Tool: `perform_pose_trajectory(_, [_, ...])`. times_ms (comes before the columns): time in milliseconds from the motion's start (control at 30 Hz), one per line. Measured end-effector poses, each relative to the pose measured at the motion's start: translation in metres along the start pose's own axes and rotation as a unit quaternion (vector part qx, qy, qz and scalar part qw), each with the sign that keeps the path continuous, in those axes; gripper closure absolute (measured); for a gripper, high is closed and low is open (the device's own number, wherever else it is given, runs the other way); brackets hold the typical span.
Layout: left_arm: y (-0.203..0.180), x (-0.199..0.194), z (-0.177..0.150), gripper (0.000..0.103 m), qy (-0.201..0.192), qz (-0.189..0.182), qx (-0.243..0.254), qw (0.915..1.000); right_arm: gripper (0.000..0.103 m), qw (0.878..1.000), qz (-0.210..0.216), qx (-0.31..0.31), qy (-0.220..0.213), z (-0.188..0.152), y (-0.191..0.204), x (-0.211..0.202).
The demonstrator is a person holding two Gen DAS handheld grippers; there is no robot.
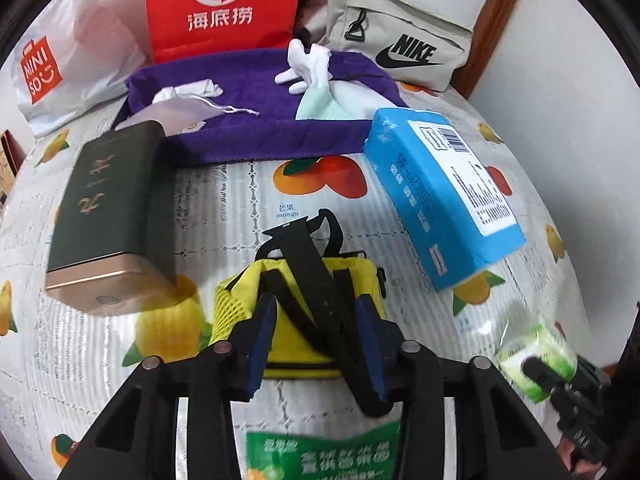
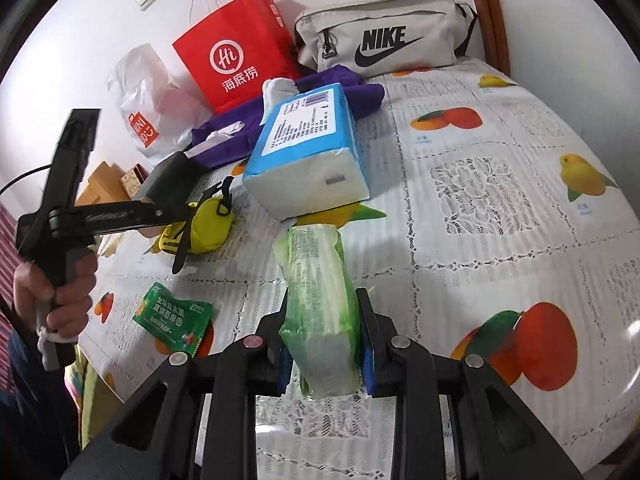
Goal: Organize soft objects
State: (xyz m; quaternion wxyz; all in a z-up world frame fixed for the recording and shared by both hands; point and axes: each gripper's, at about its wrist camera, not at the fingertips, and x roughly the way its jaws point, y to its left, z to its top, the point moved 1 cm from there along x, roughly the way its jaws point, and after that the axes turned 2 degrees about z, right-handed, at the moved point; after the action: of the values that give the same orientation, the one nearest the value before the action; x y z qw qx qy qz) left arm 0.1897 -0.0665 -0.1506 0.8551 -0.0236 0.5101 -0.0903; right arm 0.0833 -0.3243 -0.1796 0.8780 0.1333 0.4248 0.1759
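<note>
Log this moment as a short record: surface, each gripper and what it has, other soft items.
surface: fruit-print tablecloth
left gripper: around the black strap of the yellow pouch; grip unclear
right gripper: shut on green tissue pack
ahead of pack: blue tissue brick
at back: purple towel, white glove, Nike bag

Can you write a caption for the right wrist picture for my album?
Right gripper squeezes a green tissue pack above the fruit-print tablecloth, near a blue tissue pack.

light: bright, even | shadows: soft, short | edges: strong fisheye curve, dark corners | blur: slight near bottom
</note>
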Motion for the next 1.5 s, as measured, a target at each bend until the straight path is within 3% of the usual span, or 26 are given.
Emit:
perform_pose_trajectory(267, [-0.013, 0.025, 0.008, 0.068, 0.026, 0.024, 0.011, 0.9993, 0.075, 1.0, 0.012, -0.017, 0.004, 0.003, -0.001, 0.006])
perform_pose_trajectory(433, [-0.017, 0.032, 0.01, 0.07, 0.018, 0.034, 0.016, 0.9991, 0.075, 1.0, 0.012, -0.021, 0.012, 0.005, 0.0, 0.013])
perform_pose_trajectory(567, [-0.017, 0.034, 0.01, 0.095, 0.015, 0.033, 0.032, 0.9988, 0.073, 0.999, 0.003, -0.033, 0.02, 0.004, 0.004, 0.021])
perform_pose_trajectory(833, [-0.013, 0.038, 0.012, 0.095, 0.013, 0.022, 0.025, 0.9994, 0.076, 0.999, -0.005, -0.045, 0.025, 0.007, 0.009, 0.028])
perform_pose_trajectory(1200, [0.003, 0.005, 0.004, 0.099, -0.016, -0.027, 0.016, 0.9994, 0.084, 0.999, -0.011, -0.039, 0.027, 0.012, 0.015, 0.025])
perform_pose_trajectory(1500, [0.036, -0.022, -0.016, 0.099, -0.035, -0.019, -0.019, 0.999, 0.084, 0.998, -0.031, -0.053, 0.007, 0.023, 0.031, 0.009])
